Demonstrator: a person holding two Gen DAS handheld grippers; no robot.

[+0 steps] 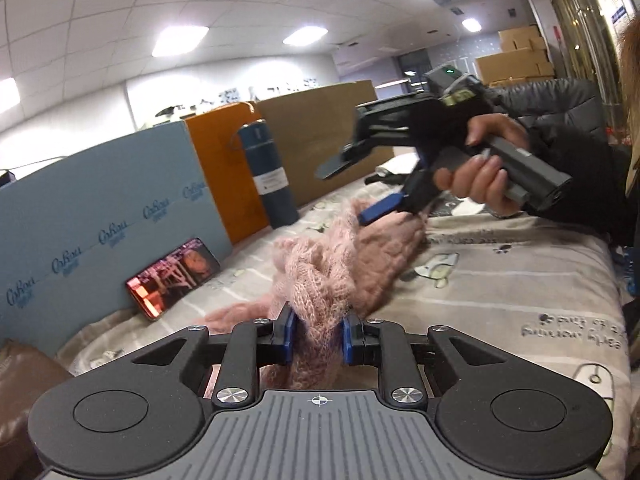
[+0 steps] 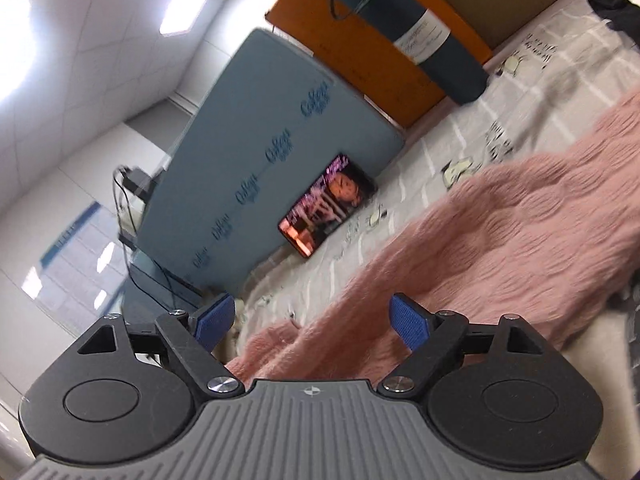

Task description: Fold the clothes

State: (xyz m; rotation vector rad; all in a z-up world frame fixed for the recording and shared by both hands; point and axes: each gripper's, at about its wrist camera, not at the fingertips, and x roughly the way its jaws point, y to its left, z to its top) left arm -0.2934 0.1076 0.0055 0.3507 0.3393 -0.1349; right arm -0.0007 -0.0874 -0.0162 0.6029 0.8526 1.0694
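Note:
A pink knitted sweater lies bunched on the patterned bed sheet. My left gripper is shut on a fold of the pink sweater and lifts it slightly. My right gripper is open and empty, tilted, hovering just above the sweater. In the left wrist view the right gripper shows in a person's hand, above the sweater's far end, with its jaws wide apart.
A blue foam board, an orange board and a cardboard sheet stand along the far side. A dark blue bottle stands there. A phone with a lit screen leans on the blue board.

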